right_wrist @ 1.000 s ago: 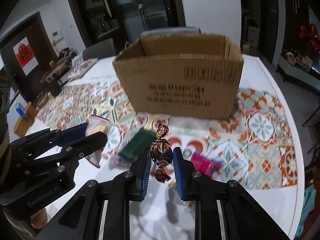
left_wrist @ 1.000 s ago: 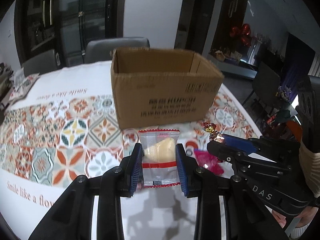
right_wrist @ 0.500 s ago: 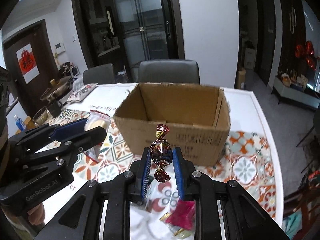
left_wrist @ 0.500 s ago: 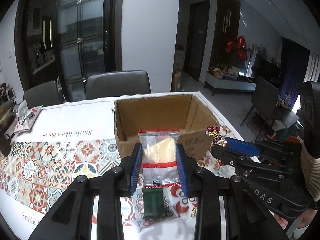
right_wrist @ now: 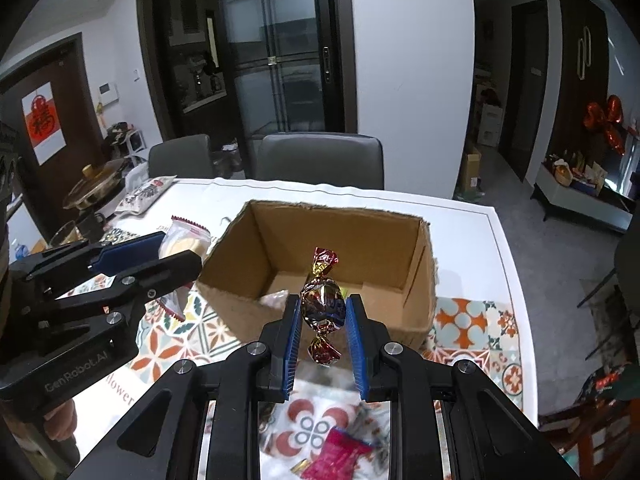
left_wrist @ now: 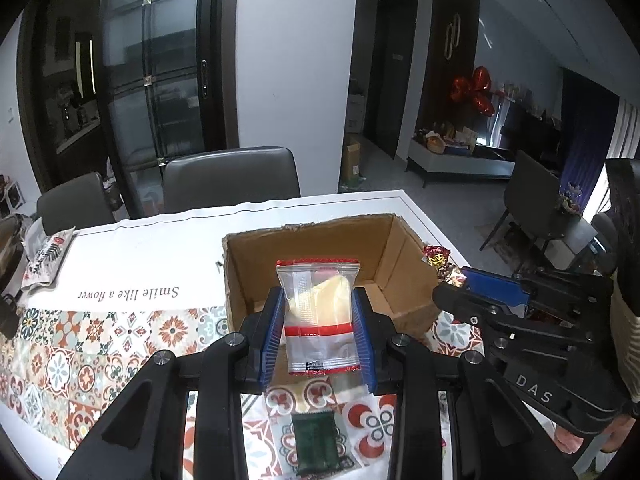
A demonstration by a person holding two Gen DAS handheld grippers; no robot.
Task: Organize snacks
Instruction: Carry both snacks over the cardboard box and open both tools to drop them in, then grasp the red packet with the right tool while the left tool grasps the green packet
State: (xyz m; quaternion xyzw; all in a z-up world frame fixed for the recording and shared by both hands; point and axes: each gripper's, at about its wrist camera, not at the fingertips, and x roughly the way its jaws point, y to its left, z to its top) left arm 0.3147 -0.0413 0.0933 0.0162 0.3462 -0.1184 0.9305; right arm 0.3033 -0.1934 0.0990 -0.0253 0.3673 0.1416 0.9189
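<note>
Left wrist view: your left gripper (left_wrist: pixel 319 334) has its jaws closed on a clear packet (left_wrist: pixel 319 312) with red seams and a pale biscuit inside; you hold it by its side edges, upright, so it hangs free and can drop straight when released. It sits in line with the open box (left_wrist: pixel 320 272), above the near wall, which suits a release into the cavity once you carry it a little further in. Your right gripper (left_wrist: pixel 452 280) shows at the right edge with a foil candy (left_wrist: pixel 438 258) at its tip, beside the box's right wall. A green packet (left_wrist: pixel 318 446) lies on the tabletop (left_wrist: pixel 120 280) below, not yet sorted. Right wrist view: your right gripper (right_wrist: pixel 322 330) has its jaws drawn narrow, pinching the candy (right_wrist: pixel 322 306) across its fat middle with the twisted ends above and below, a grip that should keep the slick foil from slipping. It hangs over the box's (right_wrist: pixel 320 264) near wall; one pale wrapper already lies on the box floor. The left gripper (right_wrist: pixel 176 258) and its packet (right_wrist: pixel 184 240) stand just beside the box's left corner. A pink packet (right_wrist: pixel 340 452) waits on the tabletop (right_wrist: pixel 472 240) under your jaws. Judgement: both items are in transit, release pending.
</note>
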